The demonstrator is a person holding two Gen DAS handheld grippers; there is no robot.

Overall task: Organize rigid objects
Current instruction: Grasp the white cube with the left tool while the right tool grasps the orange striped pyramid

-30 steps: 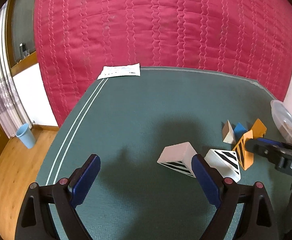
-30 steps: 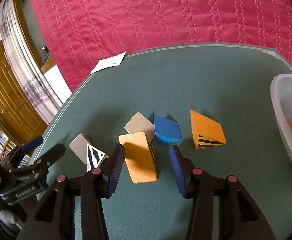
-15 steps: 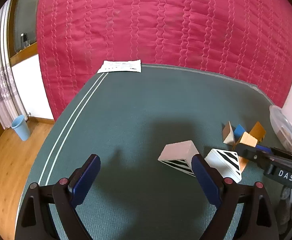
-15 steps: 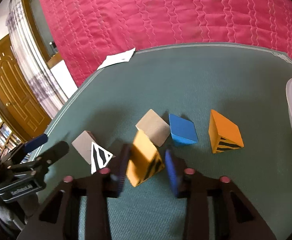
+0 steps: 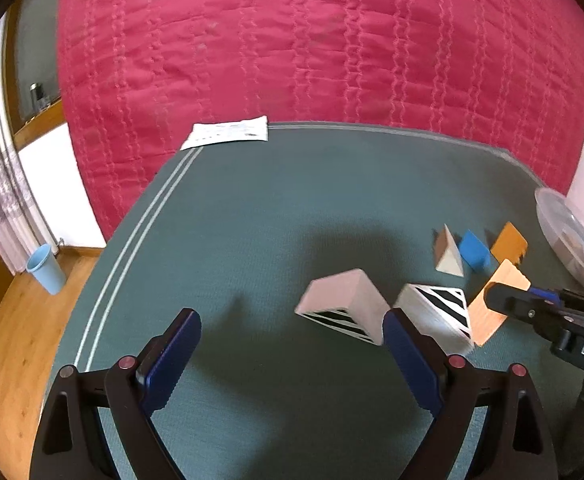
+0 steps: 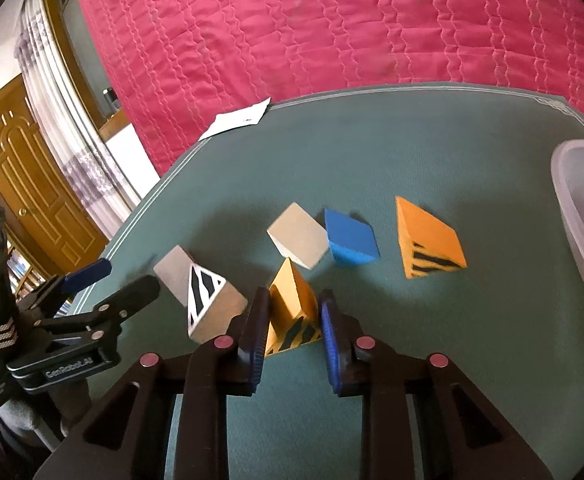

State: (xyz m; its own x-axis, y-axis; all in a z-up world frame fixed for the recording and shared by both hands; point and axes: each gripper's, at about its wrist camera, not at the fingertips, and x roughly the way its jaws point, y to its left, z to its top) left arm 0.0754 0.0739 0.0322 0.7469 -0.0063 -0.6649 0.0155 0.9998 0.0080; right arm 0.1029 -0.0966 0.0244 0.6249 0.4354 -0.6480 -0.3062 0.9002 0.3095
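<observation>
Wedge [image 6: 292, 304], orange with black stripes, sits clamped between my right gripper [image 6: 292, 332] fingers, and the clear bin [image 6: 571, 216] I judge it's bound for lies well off to the right, while my left gripper [image 5: 292, 356] hangs spread and empty.

Right gripper closes on orange wedge and lifts it

The right gripper [image 6: 292, 320], open around the orange striped wedge [image 6: 292, 312] a second ago, now has both pads pressed against its sides. The wedge, formerly flat on the green mat [image 6: 431, 152], is tipped up, striped end facing the camera, nearer the grey wedge [image 6: 297, 236].
</observation>
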